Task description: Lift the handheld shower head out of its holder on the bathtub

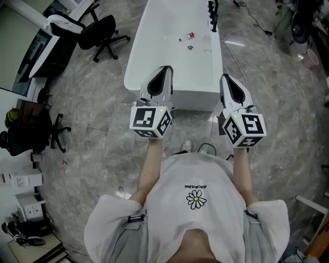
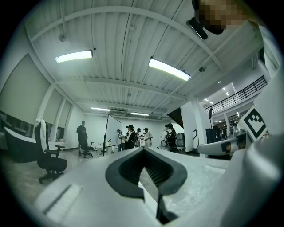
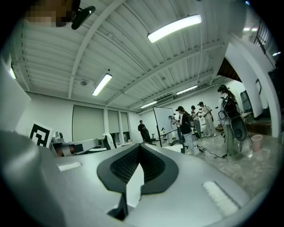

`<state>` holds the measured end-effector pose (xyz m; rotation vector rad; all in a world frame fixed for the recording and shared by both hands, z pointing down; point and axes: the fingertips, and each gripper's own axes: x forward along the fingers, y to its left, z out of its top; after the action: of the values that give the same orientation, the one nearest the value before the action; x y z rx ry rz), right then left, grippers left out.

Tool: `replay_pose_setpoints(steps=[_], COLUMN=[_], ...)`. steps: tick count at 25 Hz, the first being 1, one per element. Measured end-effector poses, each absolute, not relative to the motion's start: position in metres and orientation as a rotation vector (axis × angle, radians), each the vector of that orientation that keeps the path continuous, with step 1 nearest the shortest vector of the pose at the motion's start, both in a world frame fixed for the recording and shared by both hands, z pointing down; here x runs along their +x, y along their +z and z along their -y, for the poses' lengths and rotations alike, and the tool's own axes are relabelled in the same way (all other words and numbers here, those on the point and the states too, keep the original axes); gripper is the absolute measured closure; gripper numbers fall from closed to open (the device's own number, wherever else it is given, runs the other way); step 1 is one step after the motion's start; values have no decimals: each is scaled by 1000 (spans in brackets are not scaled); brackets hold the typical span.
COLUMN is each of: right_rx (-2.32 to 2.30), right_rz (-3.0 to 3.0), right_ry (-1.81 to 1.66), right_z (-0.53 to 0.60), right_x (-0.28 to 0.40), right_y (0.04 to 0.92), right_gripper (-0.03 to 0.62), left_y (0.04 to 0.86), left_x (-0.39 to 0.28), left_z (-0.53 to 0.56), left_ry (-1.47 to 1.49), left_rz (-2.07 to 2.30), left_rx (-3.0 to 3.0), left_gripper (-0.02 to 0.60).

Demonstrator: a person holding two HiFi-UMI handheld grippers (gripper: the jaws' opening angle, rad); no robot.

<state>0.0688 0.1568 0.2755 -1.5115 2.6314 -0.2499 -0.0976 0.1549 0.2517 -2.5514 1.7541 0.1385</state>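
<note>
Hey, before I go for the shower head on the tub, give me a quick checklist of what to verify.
1. Grippers empty: ok; left gripper and right gripper hold nothing.
2. Jaws open for grasping: not ok; both shut.
3. Shower head within reach: not ok; it is at the bathtub's far end, grippers at the near end.
4. Shower head seated properly: cannot tell; too small.
5. Footing: not ok; a loose cable lies close by.
</note>
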Motion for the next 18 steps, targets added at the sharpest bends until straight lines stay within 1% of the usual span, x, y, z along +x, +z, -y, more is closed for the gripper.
replay_pose_setpoints(steps=[10,18], right_rx=[-1503,-1541], right_rz=[-2625,-2620], right_ry=[-339,-359], right_z=[-165,-145], right_x=[122,133], right_y=[292,303], right_gripper=[574,573], left_y=[253,256], left_x=[-58,-60], left_z=[-165,-135], left_ry=[75,144], left_rz=[-1766,-1777], left_rx=[-2559,-2564], left_gripper=[581,581])
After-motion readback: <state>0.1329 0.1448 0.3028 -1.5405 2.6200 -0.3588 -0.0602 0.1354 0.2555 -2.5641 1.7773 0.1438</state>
